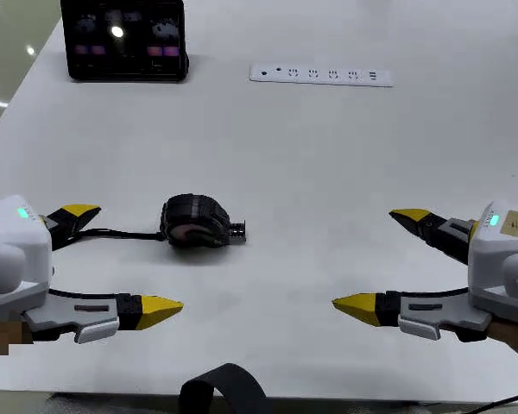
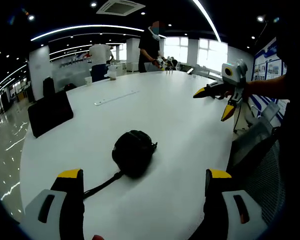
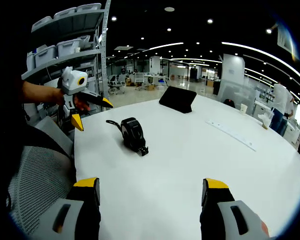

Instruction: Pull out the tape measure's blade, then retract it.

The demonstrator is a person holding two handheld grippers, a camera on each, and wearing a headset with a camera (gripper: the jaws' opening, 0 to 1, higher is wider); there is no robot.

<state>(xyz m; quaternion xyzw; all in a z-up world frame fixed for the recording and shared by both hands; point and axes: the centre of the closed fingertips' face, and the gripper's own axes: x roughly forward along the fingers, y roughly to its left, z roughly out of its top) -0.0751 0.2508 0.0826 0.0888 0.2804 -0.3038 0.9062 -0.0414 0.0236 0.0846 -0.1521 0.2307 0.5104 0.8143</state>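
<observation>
Student: State of the two tools, as pictured?

Tutor: The left hand-held gripper [image 1: 125, 259] and the right hand-held gripper [image 1: 377, 259] are shown spread wide, nothing held, over the near part of the table [image 1: 328, 155].

Student: Position of the tape measure [image 1: 198, 222]?

Tutor: It is seen lying on the table between them, nearer the left one, untouched, its black cord [image 1: 121, 233] trailed toward that side. A power strip [image 1: 320, 75] and a dark tablet [image 1: 125, 39] are set at the far side.
</observation>
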